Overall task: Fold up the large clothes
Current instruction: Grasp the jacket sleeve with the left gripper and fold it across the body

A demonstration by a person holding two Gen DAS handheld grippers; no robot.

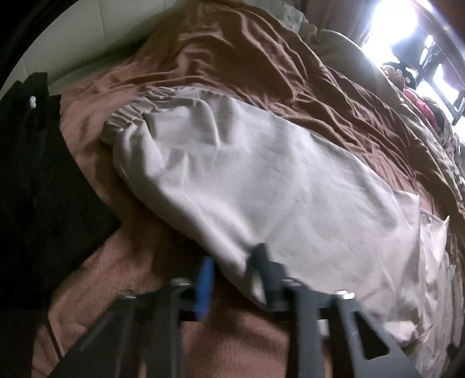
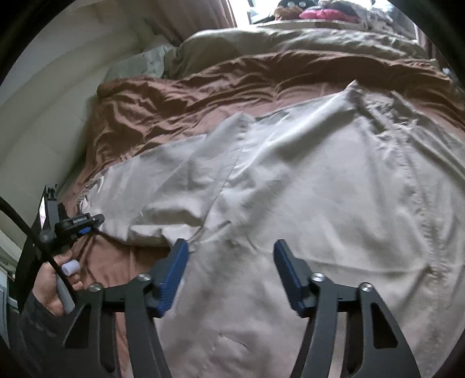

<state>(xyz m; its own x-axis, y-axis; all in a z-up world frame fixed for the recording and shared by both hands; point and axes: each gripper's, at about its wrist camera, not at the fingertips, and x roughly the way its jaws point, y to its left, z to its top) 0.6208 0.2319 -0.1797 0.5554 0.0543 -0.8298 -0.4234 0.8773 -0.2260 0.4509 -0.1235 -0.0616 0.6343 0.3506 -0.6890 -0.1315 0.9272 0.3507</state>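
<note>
A large pale beige garment with a gathered elastic band lies spread on the brown bed sheet. My left gripper is at the garment's near edge, shut on a fold of the cloth. In the right wrist view the same garment fills the middle, and the left gripper shows at its left edge with a hand on the handle. My right gripper hovers over the garment's near part, open, its blue pads well apart with flat cloth below them.
A black garment lies at the left of the bed. A tan duvet is bunched at the far end, with soft toys beyond it. A pale wall runs along the left side. A bright window glares.
</note>
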